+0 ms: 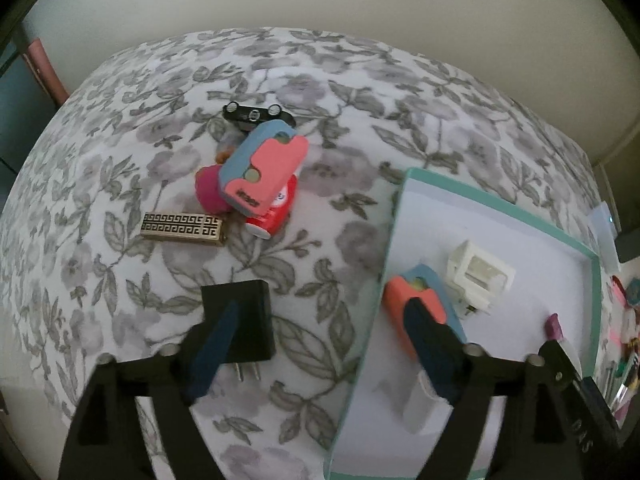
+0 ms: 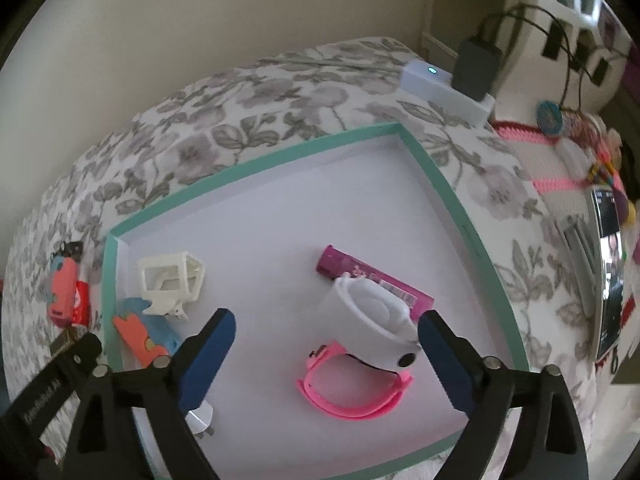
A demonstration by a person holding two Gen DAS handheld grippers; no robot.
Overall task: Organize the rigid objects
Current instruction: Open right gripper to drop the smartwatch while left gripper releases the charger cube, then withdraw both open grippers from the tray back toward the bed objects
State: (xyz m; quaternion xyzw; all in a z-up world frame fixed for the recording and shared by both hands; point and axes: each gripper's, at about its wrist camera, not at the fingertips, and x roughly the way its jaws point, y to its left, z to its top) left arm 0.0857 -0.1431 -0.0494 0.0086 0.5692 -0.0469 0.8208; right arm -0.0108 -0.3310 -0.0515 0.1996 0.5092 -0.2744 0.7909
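Observation:
A teal-rimmed white tray [image 2: 280,152] lies on the floral bedspread. In it are a white clip frame [image 2: 170,280], a coral-and-blue case [image 2: 144,336], a purple tube [image 2: 376,280], a white band [image 2: 376,320], a pink band [image 2: 352,392] and a white plug [image 2: 202,416]. My right gripper [image 2: 327,320] hangs open over the tray, and the white band lies between its fingers, close to the right one. My left gripper [image 1: 322,344] is open astride the tray's left rim [image 1: 384,264]. One finger is above a black plug adapter [image 1: 240,320], the other above the coral-and-blue case [image 1: 416,300].
Left of the tray is a pile: a bigger coral-and-blue case [image 1: 264,168], a red item [image 1: 276,216], a magenta item [image 1: 210,194], a gold patterned box [image 1: 182,229], a black item [image 1: 256,114]. A white power strip with a charger [image 2: 444,80] and a phone [image 2: 608,276] sit to the right.

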